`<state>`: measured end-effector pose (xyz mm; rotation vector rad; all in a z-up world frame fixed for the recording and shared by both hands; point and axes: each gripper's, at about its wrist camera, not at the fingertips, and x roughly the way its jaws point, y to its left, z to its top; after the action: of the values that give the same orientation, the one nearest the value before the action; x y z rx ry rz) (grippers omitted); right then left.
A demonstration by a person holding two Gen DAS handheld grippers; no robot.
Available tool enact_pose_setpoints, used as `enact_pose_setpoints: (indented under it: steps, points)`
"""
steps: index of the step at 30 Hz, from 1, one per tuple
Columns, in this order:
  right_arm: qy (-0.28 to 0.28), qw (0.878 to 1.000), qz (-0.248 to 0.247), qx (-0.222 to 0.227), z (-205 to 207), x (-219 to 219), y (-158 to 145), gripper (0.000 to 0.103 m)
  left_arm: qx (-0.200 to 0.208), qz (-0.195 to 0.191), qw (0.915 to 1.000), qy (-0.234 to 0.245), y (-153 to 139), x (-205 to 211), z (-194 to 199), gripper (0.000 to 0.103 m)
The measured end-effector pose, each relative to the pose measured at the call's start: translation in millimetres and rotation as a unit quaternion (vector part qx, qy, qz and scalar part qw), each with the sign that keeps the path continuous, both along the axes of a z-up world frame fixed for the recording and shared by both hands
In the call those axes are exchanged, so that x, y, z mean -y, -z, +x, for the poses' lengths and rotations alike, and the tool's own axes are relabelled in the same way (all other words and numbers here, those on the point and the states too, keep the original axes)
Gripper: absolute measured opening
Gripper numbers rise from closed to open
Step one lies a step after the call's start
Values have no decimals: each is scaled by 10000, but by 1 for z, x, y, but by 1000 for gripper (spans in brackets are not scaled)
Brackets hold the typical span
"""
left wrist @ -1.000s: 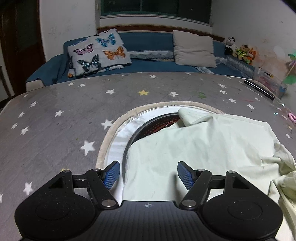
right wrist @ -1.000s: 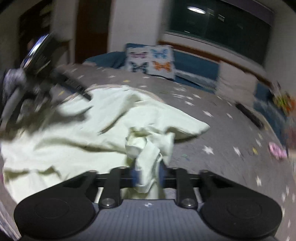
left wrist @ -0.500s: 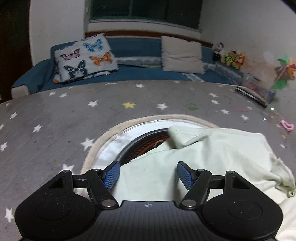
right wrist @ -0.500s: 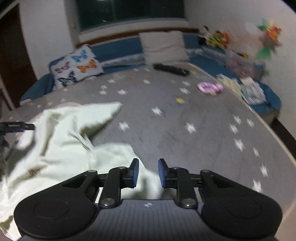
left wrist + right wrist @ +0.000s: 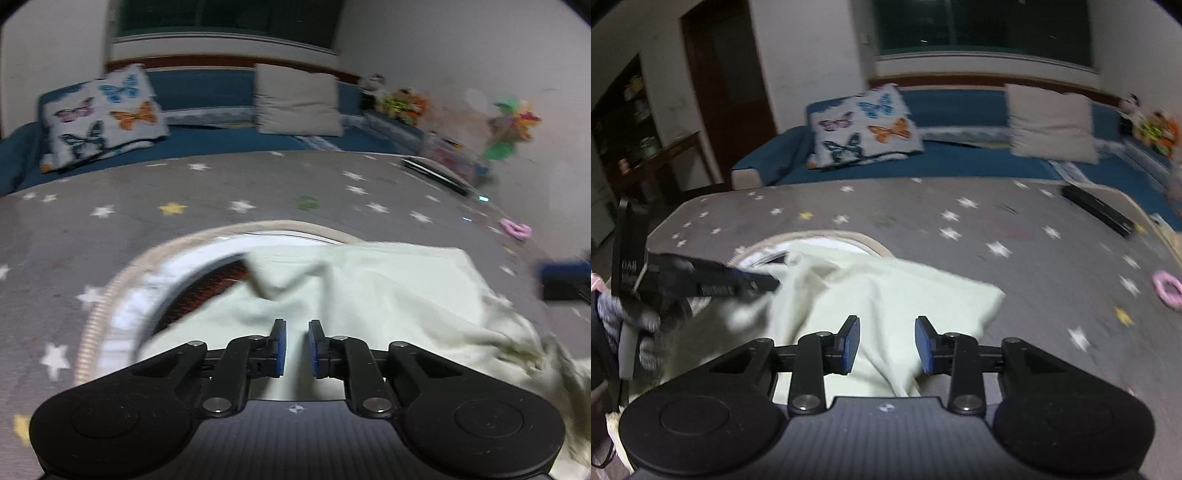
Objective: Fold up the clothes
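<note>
— Where's the garment lying now?

— The pale green garment (image 5: 369, 295) is spread on the star-patterned desk (image 5: 147, 221), its far-left edge draped over a round dark thing I can't name. It lies straight ahead of both grippers, under their tips.

— And the grip?

— The left gripper (image 5: 294, 347) has just been closing, its jaws now narrow, with cloth between them (whether pinched, I can't tell). The right gripper (image 5: 887, 345) has been opening and stands parted over the near fold, holding nothing.

One garment (image 5: 369, 295), two cushions (image 5: 99, 118), one hair tie (image 5: 1167, 288).
</note>
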<state>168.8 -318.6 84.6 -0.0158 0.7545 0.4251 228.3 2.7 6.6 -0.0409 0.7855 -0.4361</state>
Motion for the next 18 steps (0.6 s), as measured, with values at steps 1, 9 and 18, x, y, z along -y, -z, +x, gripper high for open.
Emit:
enact_pose_setpoints:
  steps: [1, 9, 18]
  points:
    - [-112, 9999, 45, -16, 8, -8, 0, 33, -23, 12, 10000, 70, 1, 4, -2, 14]
    - [-859, 9959, 222, -168, 65, -74, 8, 33, 342, 313, 9981, -408, -17, -15, -7, 16]
    - [-1361, 9906, 48, -134, 102, -139, 35, 37, 187, 313, 9877, -1521, -17, -59, 27, 16]
